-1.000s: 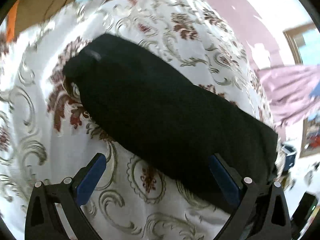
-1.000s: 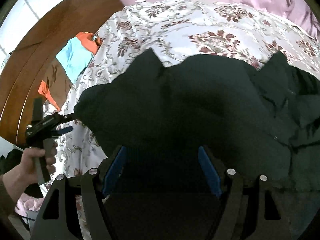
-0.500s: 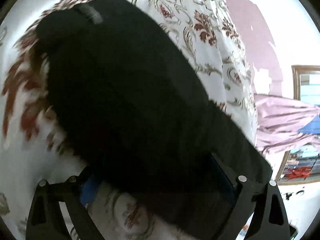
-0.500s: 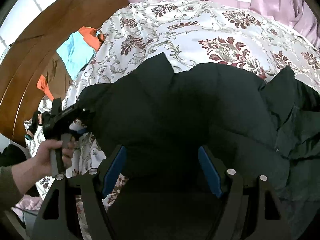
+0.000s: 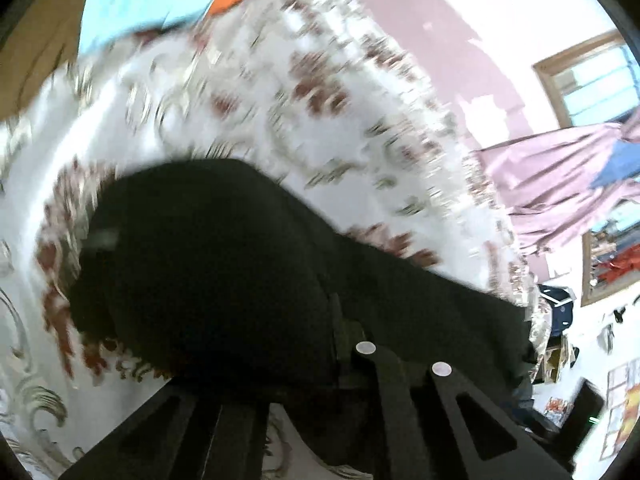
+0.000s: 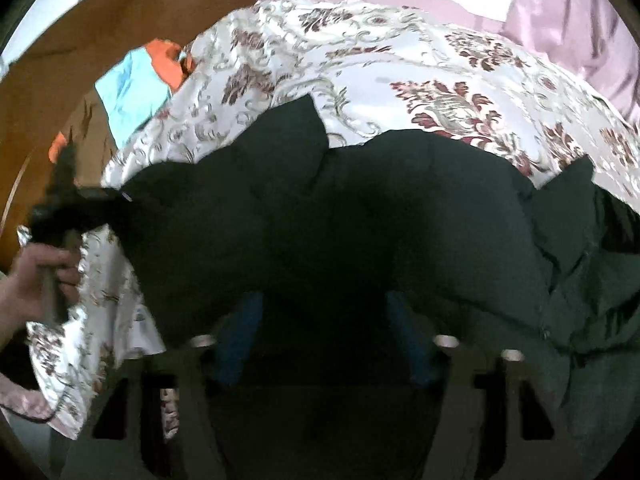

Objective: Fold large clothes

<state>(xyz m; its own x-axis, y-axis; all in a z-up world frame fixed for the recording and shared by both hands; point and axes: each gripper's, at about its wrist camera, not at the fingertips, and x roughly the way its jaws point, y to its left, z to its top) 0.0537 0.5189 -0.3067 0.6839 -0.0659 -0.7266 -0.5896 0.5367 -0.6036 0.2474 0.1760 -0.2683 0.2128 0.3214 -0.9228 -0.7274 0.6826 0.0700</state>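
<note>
1. A bulky black padded jacket [image 6: 360, 216] lies spread on the floral white bedspread [image 6: 400, 60].
2. The left gripper [image 5: 320, 368] is clamped on the jacket's sleeve end.
3. The right gripper [image 6: 324, 336] has its blue-padded fingers [image 6: 240, 332] wide apart over the jacket.

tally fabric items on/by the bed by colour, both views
Black: 1, the black jacket, with the left gripper at its sleeve end
Floral white: 1, the bedspread
Light blue: 1, the blue cloth
Orange: 1, the orange cloth
Pink: 1, the pink curtain
Total: 5
</note>
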